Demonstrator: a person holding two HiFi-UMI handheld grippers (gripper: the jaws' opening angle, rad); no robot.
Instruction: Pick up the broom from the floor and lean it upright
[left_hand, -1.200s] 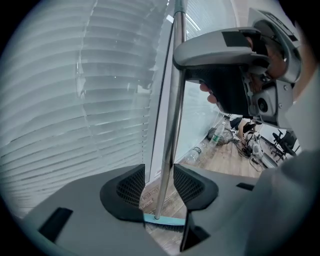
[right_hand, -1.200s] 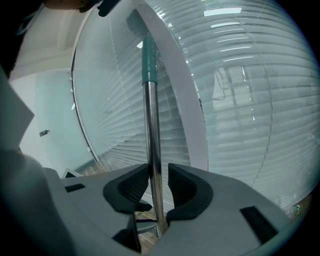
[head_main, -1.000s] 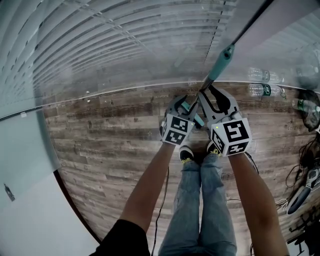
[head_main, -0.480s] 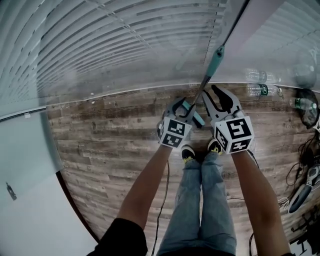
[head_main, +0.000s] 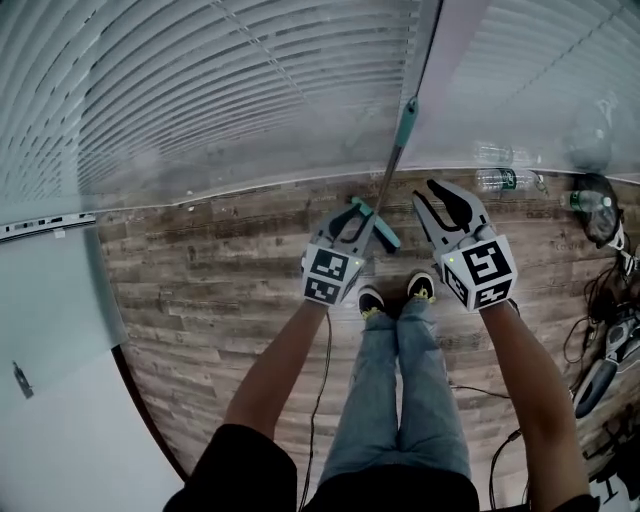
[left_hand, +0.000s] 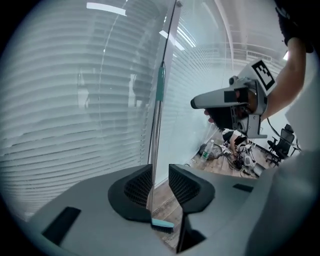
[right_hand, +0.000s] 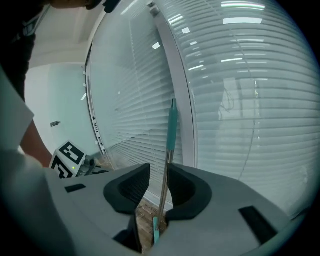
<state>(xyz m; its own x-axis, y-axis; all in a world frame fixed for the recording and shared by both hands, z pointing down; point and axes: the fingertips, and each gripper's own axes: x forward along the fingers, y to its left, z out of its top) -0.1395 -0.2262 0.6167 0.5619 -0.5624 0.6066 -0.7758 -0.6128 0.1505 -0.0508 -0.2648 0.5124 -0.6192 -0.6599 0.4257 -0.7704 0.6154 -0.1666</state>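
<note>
Broom before blinds, bottles on floor right

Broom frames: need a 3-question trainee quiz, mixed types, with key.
1. True or false: the broom lies flat.
2. Multiple choice: the broom leans on A) a chair, B) the blinds wall, C) a table.
3. Fill in: the jaws of the left gripper and right gripper stand ____.
Key: 1 false, it stands upright. 2 B. 3 apart; both have just been closing a little, but the broom is beyond them, ungripped.
</note>
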